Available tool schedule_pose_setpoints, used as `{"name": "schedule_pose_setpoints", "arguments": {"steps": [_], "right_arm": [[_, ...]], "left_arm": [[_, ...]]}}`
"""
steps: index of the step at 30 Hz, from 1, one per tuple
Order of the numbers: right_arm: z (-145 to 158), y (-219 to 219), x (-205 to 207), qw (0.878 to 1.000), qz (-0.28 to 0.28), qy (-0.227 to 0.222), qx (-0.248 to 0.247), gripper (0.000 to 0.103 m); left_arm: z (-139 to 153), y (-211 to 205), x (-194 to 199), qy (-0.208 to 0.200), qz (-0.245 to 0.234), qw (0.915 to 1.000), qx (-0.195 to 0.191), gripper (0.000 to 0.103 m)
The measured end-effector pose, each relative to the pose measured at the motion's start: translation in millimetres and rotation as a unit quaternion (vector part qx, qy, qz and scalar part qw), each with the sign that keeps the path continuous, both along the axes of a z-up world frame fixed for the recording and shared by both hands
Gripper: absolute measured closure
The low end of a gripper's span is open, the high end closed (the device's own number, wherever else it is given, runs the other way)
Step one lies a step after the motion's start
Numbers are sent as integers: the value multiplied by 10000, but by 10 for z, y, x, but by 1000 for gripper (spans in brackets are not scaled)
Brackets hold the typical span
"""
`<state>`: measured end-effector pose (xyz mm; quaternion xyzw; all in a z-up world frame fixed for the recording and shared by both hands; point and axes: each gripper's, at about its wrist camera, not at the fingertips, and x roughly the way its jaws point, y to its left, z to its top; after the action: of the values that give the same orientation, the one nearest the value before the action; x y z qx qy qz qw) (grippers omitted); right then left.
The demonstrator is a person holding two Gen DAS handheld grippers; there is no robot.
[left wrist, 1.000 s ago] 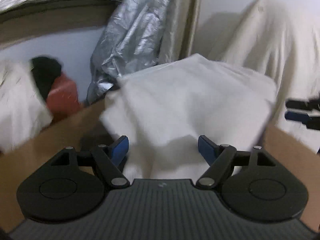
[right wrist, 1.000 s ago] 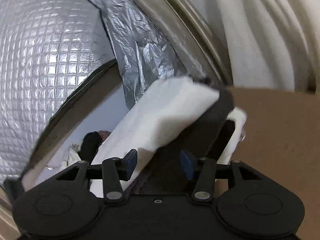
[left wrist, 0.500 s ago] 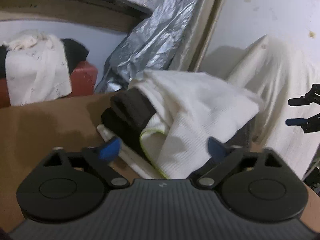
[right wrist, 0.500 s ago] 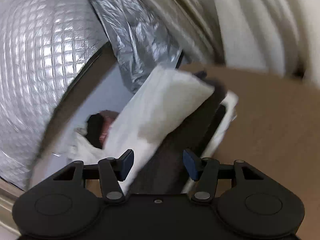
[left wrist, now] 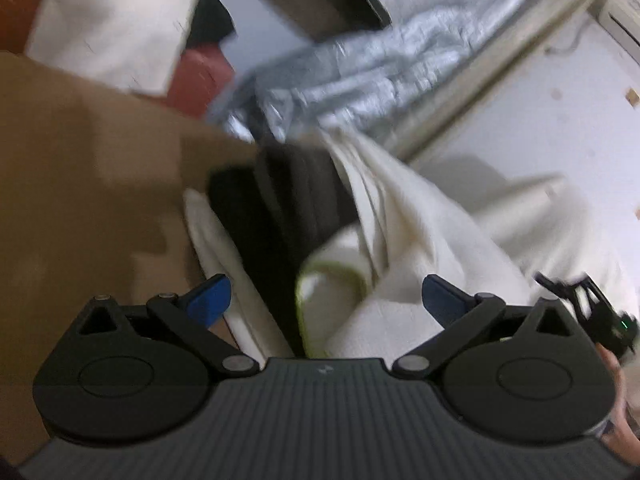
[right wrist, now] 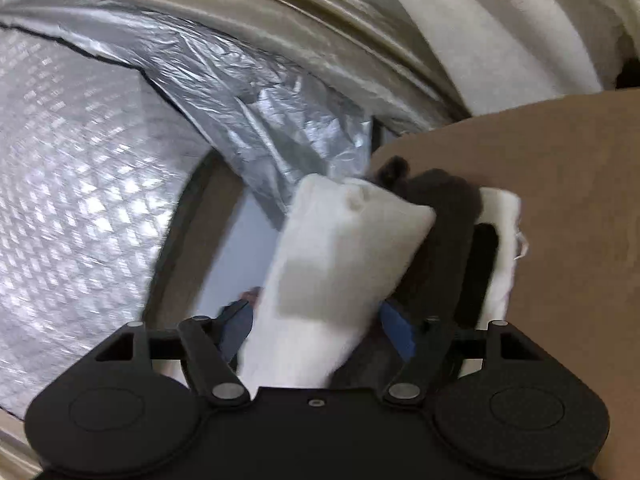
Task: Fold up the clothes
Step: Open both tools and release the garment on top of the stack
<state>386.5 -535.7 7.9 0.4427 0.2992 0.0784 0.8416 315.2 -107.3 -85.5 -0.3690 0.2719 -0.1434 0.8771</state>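
Note:
A stack of folded clothes lies on the brown table (left wrist: 80, 160). On top is a white garment (left wrist: 420, 240) with a green-edged collar (left wrist: 332, 272), under it a dark garment (left wrist: 280, 208), and at the bottom a white one (left wrist: 216, 240). My left gripper (left wrist: 326, 296) is open wide just in front of the stack, holding nothing. The right gripper (left wrist: 580, 300), held in a hand (left wrist: 616, 400), shows at the far right. In the right wrist view my right gripper (right wrist: 316, 328) is open, and the end of the white garment (right wrist: 340, 248) lies between its blue fingers, beside the dark garment (right wrist: 444, 232).
A silver foil sheet (left wrist: 360, 80) hangs behind the table. A white cloth (left wrist: 112, 20) lies over a red seat (left wrist: 200, 76) at the far left. A cream draped cloth (left wrist: 560, 220) stands to the right. The table edge (right wrist: 420, 140) runs just behind the stack.
The white garment has come down onto the stack. My left gripper opened wider and drew back, tilting. The right gripper's fingers spread apart.

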Motion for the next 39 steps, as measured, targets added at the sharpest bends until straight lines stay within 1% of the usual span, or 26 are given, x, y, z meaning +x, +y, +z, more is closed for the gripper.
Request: {"name": "schedule_pose_setpoints", "arguments": {"steps": [3,4,5,6,7,8,9,11,14,16,17,19,21,22,24,25,26,28,29,31,33,34,36,37,38,39], "right_arm": [[-114,-54,85,9991,-321,-166,218,32],[-116,-46,115,9988,-412,-248,135,50],[-61,4,146,9982,-419,-380,-199,71],[9,69,171,9957,-330,-554,-665,72],[91,154,186,9903,-217,-725,-1162,77],[194,243,202,9846,-151,-855,-1515,78],[300,316,224,9799,-119,-966,-1741,79],[514,463,268,9685,-56,-1184,-2188,80],[893,633,290,9496,79,-1679,-2645,82],[993,580,263,9440,21,-1773,-2782,83],[960,503,263,9436,-106,-1650,-2867,83],[748,278,289,9471,-528,-1047,-2988,82],[371,-4,302,9638,-1129,19,-2414,74],[167,-116,248,9709,-1434,354,-1883,73],[-92,-172,27,9781,-1849,184,-937,67],[-92,-173,-17,9791,-1862,100,-814,58],[-34,-169,-19,9807,-1778,72,-814,54],[81,-161,-24,9836,-1607,14,-814,54],[146,-145,-16,9854,-1497,-30,-815,49],[298,-9,16,9850,-1362,-108,-1051,47],[470,283,44,9710,-1344,-198,-1966,47],[540,490,57,9580,-1144,-309,-2612,46],[628,942,84,9211,-409,-614,-3822,46],[633,1180,110,9041,210,-786,-4196,48],[614,1383,117,8935,757,-909,-4333,52],[583,1549,107,8888,1161,-996,-4319,52]], "left_arm": [[-28,-105,30,-175,-301,9994,-21,10],[-24,-161,43,-181,-456,9988,14,20],[-10,-225,56,-122,-552,9983,137,24],[14,-285,48,-85,-548,9979,331,26],[41,-325,17,-183,-507,9974,482,35],[79,-362,-14,-367,-492,9964,582,52],[119,-384,-9,-421,-527,9958,620,57],[202,-426,0,-537,-597,9943,701,81],[383,-475,-76,-803,-765,9912,729,89],[493,-575,-137,-918,-1078,9880,615,90],[536,-652,-180,-1015,-1317,9845,554,90],[530,-847,-218,-979,-1704,9786,611,90],[420,-1017,-208,-771,-1724,9786,813,89],[371,-1065,-199,-706,-1712,9787,882,87],[332,-1043,-163,-620,-1740,9803,698,86],[345,-1011,-152,-626,-1758,9805,612,79],[367,-993,-142,-637,-1789,9798,624,71],[393,-970,-144,-694,-1785,9787,733,61],[400,-960,-144,-705,-1768,9787,772,58],[433,-948,-132,-690,-1780,9787,755,52],[482,-923,-151,-673,-1775,9792,710,50],[515,-898,-174,-672,-1753,9797,698,50],[660,-732,-226,-773,-1541,9821,759,50],[747,-568,-271,-862,-1348,9844,733,49],[830,-402,-312,-926,-1157,9863,721,42],[887,-232,-329,-858,-985,9883,791,38]]}}
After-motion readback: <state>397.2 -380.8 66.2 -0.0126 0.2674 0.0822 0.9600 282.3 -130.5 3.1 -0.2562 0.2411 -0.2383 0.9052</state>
